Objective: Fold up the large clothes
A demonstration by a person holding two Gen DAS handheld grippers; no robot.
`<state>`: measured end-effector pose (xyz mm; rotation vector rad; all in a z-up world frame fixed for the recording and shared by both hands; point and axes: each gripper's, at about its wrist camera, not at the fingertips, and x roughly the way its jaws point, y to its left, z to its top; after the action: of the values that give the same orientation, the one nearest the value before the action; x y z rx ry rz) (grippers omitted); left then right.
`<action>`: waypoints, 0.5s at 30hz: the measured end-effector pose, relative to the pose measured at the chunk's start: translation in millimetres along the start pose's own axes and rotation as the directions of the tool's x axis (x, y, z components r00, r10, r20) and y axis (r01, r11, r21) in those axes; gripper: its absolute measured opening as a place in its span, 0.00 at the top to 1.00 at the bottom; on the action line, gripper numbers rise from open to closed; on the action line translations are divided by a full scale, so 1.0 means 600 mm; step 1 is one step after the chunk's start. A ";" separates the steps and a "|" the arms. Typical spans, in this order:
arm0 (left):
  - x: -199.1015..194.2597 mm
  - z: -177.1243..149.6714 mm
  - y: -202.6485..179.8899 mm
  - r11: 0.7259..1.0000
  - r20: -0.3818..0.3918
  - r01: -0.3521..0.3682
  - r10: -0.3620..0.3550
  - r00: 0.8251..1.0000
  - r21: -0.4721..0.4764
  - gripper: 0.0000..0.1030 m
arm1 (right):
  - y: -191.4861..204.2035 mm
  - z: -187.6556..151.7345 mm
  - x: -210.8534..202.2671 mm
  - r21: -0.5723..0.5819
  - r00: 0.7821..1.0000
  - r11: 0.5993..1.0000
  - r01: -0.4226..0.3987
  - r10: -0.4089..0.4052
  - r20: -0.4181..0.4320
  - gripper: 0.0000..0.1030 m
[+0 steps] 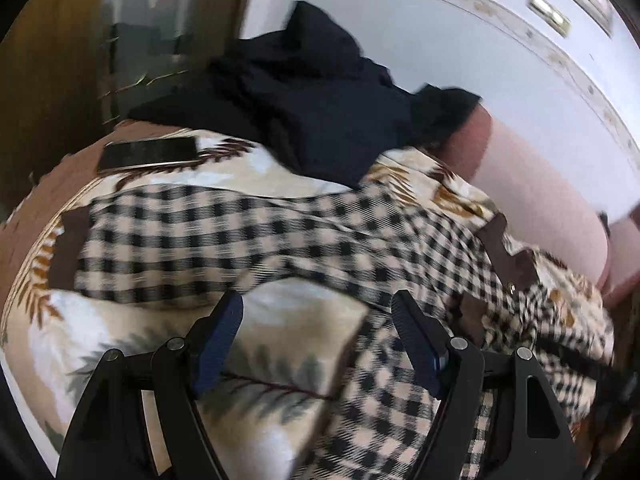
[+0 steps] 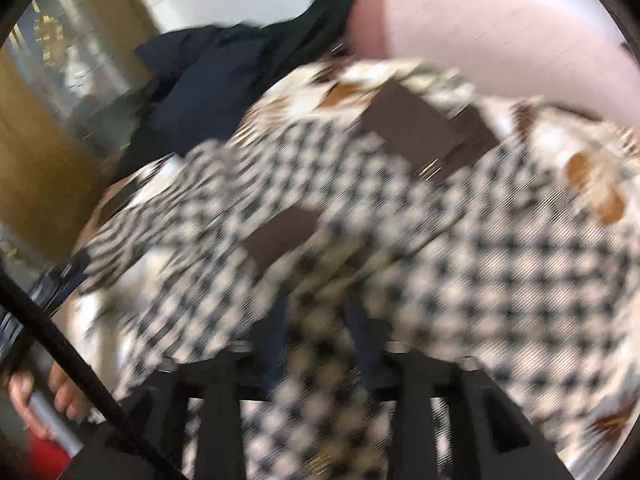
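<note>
A beige-and-black checked garment [image 1: 240, 232] with brown patches lies spread across a leaf-print bedspread [image 1: 280, 360]. My left gripper [image 1: 316, 314] hovers open just above it. Its left finger is over bare bedspread and its right finger over the checked cloth, with nothing held. The right wrist view is blurred. It shows the same checked garment [image 2: 480, 260] filling the frame. My right gripper [image 2: 318, 340] points down into it with its fingers apart, and loose checked cloth lies in the gap between them.
A heap of dark navy clothes [image 1: 312, 112] lies at the far side of the bed, with a phone [image 1: 148, 154] to its left. A pink bolster [image 1: 540, 200] and a white cabinet [image 1: 400, 40] stand behind. A hand [image 2: 40, 400] shows at the lower left.
</note>
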<state>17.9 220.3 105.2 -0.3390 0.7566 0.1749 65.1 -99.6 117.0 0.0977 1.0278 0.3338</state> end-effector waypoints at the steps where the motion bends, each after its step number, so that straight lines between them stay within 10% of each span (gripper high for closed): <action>1: 0.005 -0.004 -0.016 0.999 -0.002 0.001 -0.001 1.000 0.033 0.27 | -0.005 0.017 0.012 -0.013 0.999 0.999 0.034 -0.034 -0.003 0.42; 9: 0.018 -0.007 -0.038 0.994 -0.004 -0.016 0.017 1.000 0.108 0.27 | 0.045 0.063 0.149 -0.221 0.979 0.974 0.055 -0.096 -0.181 0.42; 12: 0.020 0.002 -0.015 0.997 -0.008 -0.027 0.028 1.000 0.067 0.27 | 0.068 0.064 0.160 -0.269 0.977 0.962 0.034 -0.089 -0.193 0.93; 15: 0.017 0.013 0.017 0.999 -0.005 -0.043 0.043 0.999 0.010 0.27 | 0.096 0.084 0.133 -0.294 0.990 0.955 0.030 -0.068 -0.121 0.98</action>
<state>27.6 232.9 100.8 -0.3138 0.7702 0.2105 132.7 -15.7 91.2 -0.2182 1.0976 0.4477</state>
